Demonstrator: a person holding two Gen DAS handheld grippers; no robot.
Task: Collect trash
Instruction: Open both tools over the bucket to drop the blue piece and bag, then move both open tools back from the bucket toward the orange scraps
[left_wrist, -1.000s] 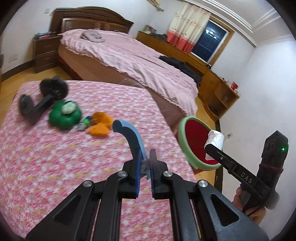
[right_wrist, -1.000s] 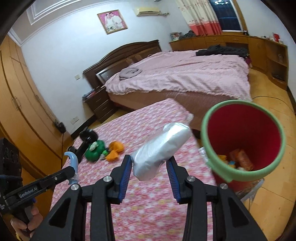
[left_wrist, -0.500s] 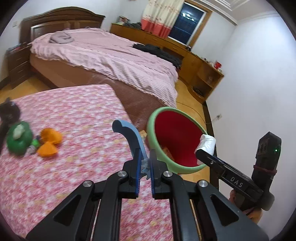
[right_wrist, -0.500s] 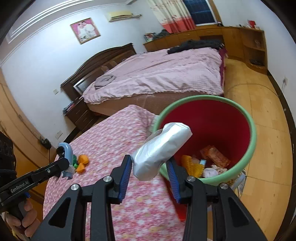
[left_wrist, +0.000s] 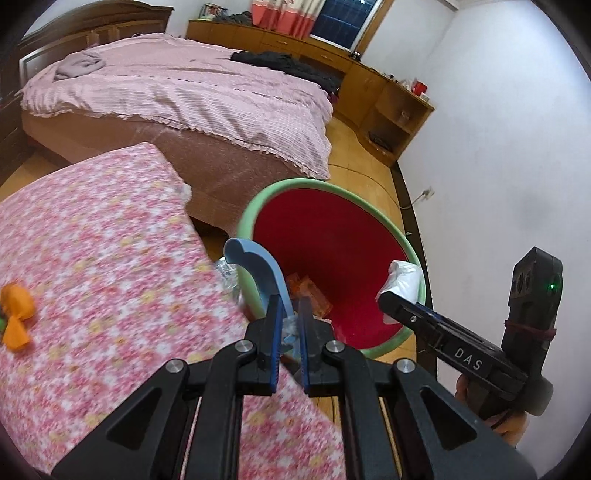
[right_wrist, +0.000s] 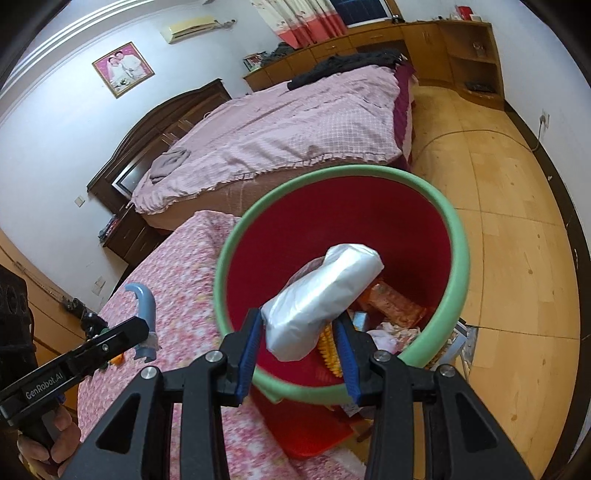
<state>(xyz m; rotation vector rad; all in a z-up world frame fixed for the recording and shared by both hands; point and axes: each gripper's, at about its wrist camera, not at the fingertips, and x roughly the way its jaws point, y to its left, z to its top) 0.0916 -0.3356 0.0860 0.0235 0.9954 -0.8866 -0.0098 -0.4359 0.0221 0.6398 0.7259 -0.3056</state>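
Note:
My right gripper (right_wrist: 297, 325) is shut on a silvery white packet (right_wrist: 321, 299) and holds it over the mouth of the red bin with a green rim (right_wrist: 460, 254). The bin (left_wrist: 321, 184) holds orange wrappers and other trash. My left gripper (left_wrist: 288, 310) is shut on a curved blue plastic piece (left_wrist: 258, 266) and holds it at the bin's near rim, by the edge of the pink floral table (left_wrist: 92, 258). The right gripper and its packet (left_wrist: 404, 277) show in the left wrist view, over the bin's right rim.
Orange scraps (left_wrist: 16, 314) lie at the table's left. A large bed with a pink cover (left_wrist: 184, 92) stands behind the table. Wooden cabinets (left_wrist: 388, 96) line the far wall. Bare wooden floor (right_wrist: 517, 221) lies right of the bin.
Both grippers have swung right, from over the table to the bin. The packet has come over the bin's mouth and the blue piece has reached its near rim. Both grips are unchanged.

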